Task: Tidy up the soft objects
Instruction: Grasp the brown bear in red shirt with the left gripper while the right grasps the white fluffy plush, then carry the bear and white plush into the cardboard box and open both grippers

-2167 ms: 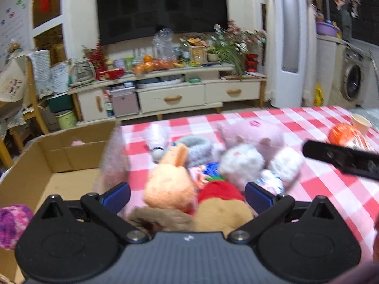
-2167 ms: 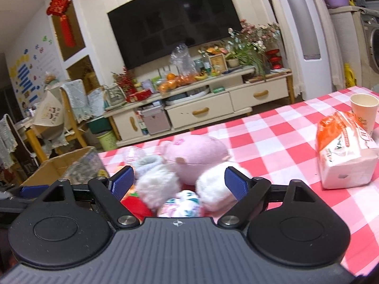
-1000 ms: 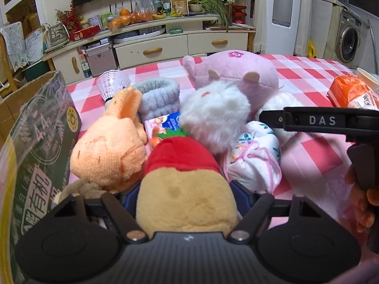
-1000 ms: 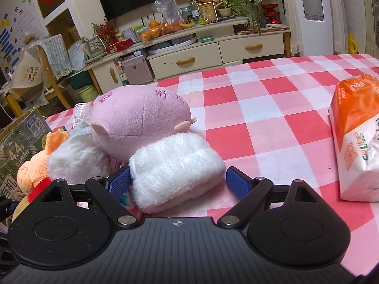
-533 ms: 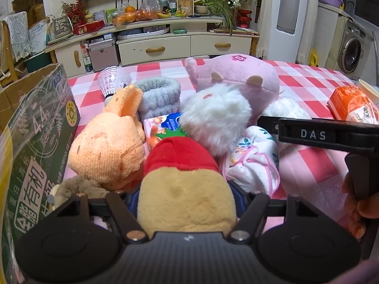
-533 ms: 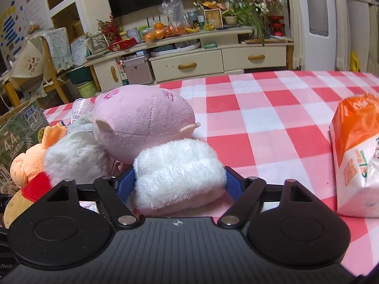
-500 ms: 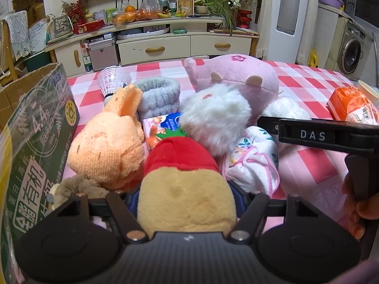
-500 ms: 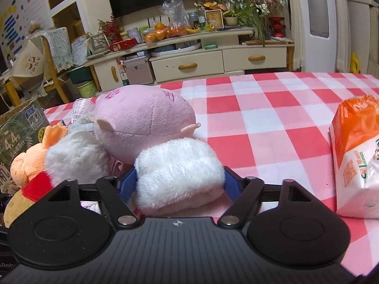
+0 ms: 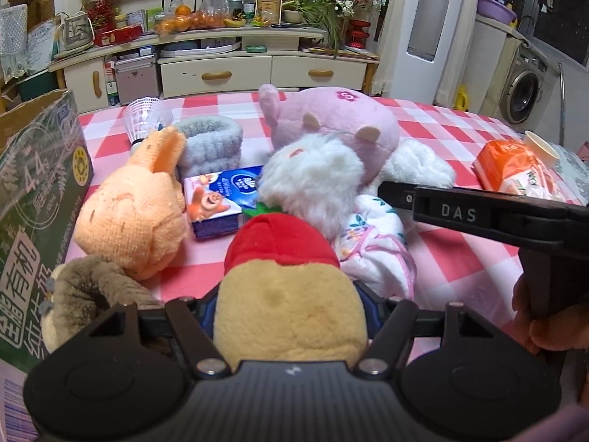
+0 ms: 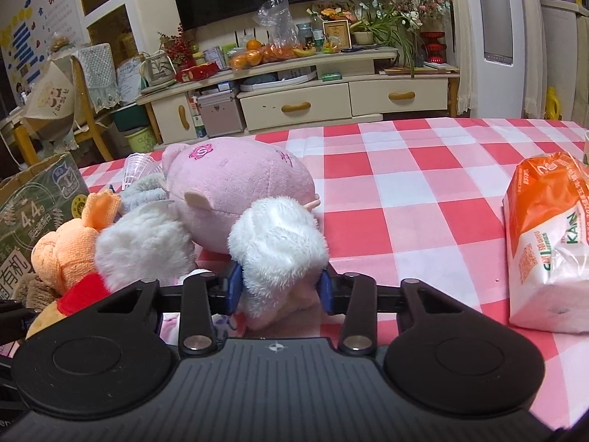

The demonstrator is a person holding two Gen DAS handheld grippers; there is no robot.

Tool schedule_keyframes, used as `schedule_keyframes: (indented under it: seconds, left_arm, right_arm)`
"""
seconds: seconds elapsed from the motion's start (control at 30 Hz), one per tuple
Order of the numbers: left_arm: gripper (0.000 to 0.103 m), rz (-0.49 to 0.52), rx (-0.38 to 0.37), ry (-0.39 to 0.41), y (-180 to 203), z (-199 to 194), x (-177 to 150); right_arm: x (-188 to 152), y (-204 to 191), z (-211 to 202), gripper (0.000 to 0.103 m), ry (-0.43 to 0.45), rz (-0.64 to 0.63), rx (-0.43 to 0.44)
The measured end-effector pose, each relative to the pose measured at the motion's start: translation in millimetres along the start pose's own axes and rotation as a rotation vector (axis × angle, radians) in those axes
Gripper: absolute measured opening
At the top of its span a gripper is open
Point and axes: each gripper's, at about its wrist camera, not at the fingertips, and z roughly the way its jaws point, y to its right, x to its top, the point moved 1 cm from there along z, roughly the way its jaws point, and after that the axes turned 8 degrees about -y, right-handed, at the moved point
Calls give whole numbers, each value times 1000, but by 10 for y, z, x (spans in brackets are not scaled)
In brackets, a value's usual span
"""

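A heap of soft toys lies on the red-checked tablecloth [image 10: 423, 191]. My left gripper [image 9: 291, 305] is shut on a tan plush with a red top [image 9: 287, 294] at the near edge of the heap. My right gripper [image 10: 279, 287] is shut on a white fluffy plush [image 10: 279, 254] and shows as a black bar in the left wrist view [image 9: 478, 217]. Behind lie a pink pig plush [image 9: 331, 121], another white fluffy toy [image 9: 313, 188], an orange knitted toy [image 9: 132, 213], a grey fluffy band [image 9: 210, 147], a floral cloth bundle [image 9: 375, 246] and a brown plush [image 9: 84, 294].
An open cardboard box [image 9: 33, 199] stands at the left of the heap. A small tissue pack [image 9: 221, 199] and a shuttlecock [image 9: 143, 118] lie among the toys. An orange tissue packet [image 10: 545, 243] and a paper cup [image 9: 537, 147] sit at the right.
Both grippers have moved in over the heap and closed. The right jaws have squeezed tight on the white fluffy plush and raised it slightly; the left holds the tan plush.
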Motion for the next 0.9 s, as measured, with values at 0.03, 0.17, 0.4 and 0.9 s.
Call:
schedule_keyframes:
  seconds: [0.03, 0.17, 0.4, 0.9]
  left_arm:
    - [69, -1, -6, 0, 5, -5, -4]
    - [69, -6, -26, 15, 4, -70, -6]
    - [69, -11, -54, 51, -34, -198, -14]
    - [69, -45, -88, 160, -248, -561, -1]
  right_arm:
    - [-4, -1, -8, 45, 3, 3, 1]
    - [-27, -18, -35, 42, 14, 8, 1]
    - [-95, 11, -160, 38, 47, 38, -10]
    - [-129, -201, -418, 37, 145, 41, 21]
